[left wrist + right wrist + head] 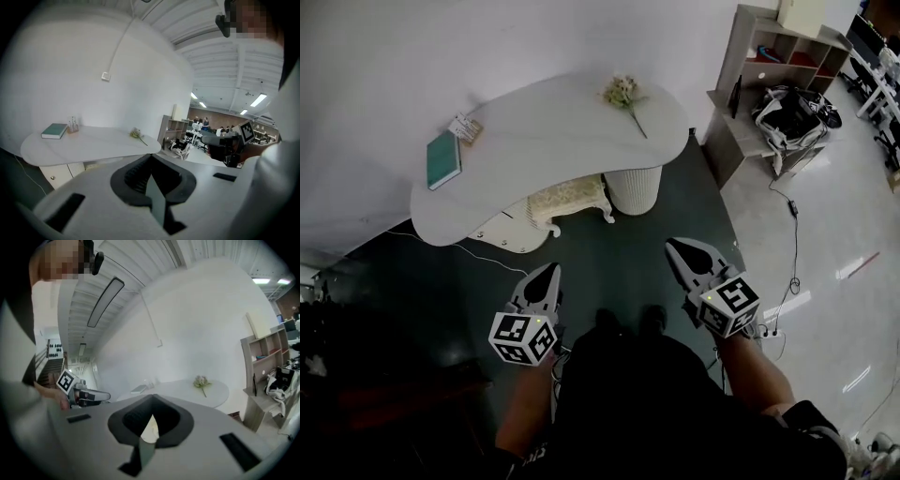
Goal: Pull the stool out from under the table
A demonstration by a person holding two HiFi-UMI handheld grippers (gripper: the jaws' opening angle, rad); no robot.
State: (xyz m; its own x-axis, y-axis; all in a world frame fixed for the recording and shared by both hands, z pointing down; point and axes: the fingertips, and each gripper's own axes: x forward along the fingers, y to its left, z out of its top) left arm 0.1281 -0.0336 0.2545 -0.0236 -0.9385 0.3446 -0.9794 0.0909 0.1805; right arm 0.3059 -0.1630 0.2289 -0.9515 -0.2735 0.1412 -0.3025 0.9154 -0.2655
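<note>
Approach step. The left claw [549, 272] and right claw [679, 251] are each clenched on nothing, held well short of the bench [544, 141]. The stool [570, 199] sits tucked under its front edge, beside the ribbed pedestal [634, 190]. Next, I judge, a claw must open, drop to the stool's seat edge or leg, grip and draw back.

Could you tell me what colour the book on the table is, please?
Teal green; the book shows best in the head view.
</note>
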